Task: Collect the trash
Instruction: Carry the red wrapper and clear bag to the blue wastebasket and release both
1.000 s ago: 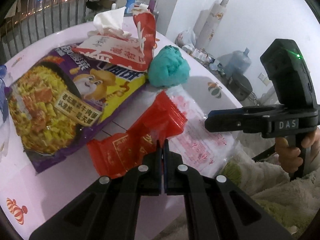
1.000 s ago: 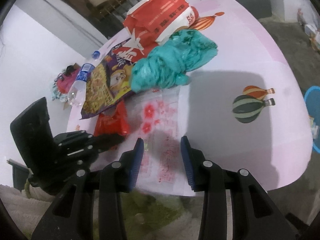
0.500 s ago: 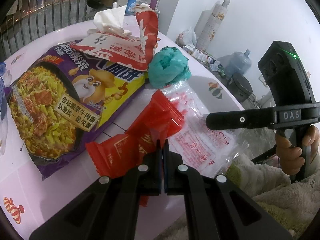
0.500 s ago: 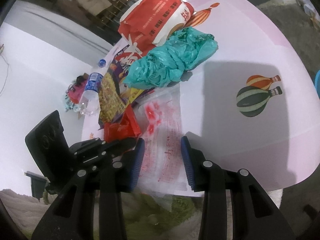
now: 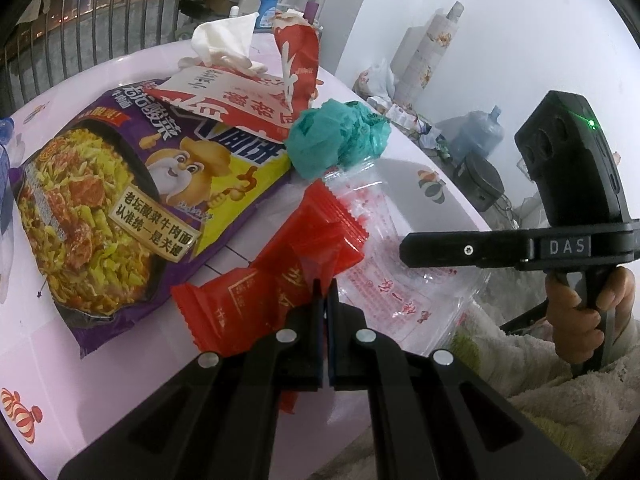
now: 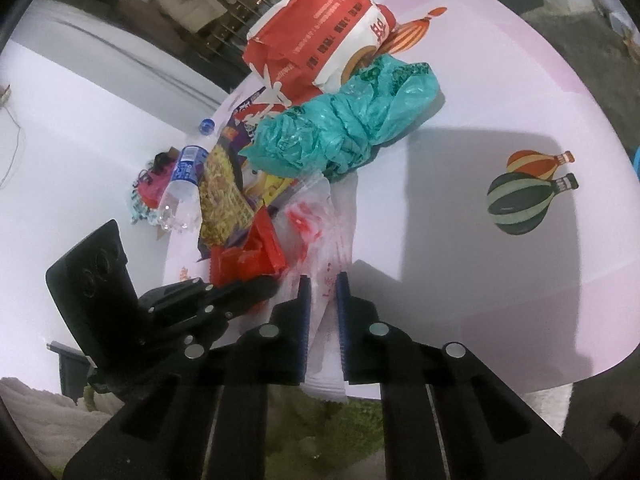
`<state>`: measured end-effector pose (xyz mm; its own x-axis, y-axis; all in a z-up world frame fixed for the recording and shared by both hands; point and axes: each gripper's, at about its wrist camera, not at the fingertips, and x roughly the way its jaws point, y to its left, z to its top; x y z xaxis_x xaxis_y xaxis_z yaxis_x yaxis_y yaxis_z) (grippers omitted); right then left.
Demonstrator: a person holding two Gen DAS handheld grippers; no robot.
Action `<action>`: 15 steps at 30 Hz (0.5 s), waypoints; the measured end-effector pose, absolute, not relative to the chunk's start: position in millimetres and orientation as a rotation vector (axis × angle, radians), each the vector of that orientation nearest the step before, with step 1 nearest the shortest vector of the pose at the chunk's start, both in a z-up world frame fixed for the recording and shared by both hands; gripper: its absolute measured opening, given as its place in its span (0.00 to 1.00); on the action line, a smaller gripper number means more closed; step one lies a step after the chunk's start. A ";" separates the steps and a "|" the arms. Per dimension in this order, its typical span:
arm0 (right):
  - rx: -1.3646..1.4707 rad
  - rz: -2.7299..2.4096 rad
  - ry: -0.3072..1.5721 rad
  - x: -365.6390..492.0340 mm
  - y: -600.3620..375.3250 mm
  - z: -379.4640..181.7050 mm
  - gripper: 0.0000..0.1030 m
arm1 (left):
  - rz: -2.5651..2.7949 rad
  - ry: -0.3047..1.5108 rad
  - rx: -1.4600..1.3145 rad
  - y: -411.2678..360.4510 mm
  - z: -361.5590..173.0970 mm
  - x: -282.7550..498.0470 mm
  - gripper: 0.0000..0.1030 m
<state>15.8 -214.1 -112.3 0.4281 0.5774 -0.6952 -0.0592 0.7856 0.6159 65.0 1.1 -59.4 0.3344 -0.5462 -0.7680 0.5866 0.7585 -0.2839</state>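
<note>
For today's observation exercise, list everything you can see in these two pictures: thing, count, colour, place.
Table: one, pink, balloon prints.
Noodle bag: one, purple-yellow, table's left.
Red-white bag: one, on the noodle bag.
Tissue: one, white, behind the red-white bag.
Teal bag: one, crumpled, centre.
Red wrapper: one, near edge.
Clear wrapper: one, red print, beside the red wrapper.
Bottle: one, clear, blue label, far edge.
Left gripper: black, shut on the red wrapper.
Right gripper: black, closing on the clear wrapper.
Hand: one, on the right gripper's handle.
</note>
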 end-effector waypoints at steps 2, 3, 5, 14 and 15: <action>0.549 0.428 1.056 15.0 -212.4 -110.1 0.08 | -0.734 0.971 0.045 2.8 -56.4 63.6 0.01; 0.546 0.432 1.052 14.2 -212.1 -108.4 0.07 | -0.728 0.961 0.047 4.2 -53.9 62.7 0.01; 0.549 0.441 1.047 13.3 -212.8 -106.6 0.07 | -0.720 0.948 0.041 7.5 -48.7 61.8 0.01; 0.579 0.541 1.067 8.9 -202.5 -104.5 0.07 | -0.655 0.875 0.035 30.9 -10.2 56.0 0.00; 0.575 0.551 1.070 8.1 -200.2 -104.3 0.07 | -0.651 0.869 0.031 33.0 -6.8 55.8 0.00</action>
<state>8.1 -200.2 -104.3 0.3765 0.6662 -0.6437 -0.1369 0.7272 0.6726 55.8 33.0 -6.8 0.4665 -0.5181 -0.7169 0.5424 0.8078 -0.2309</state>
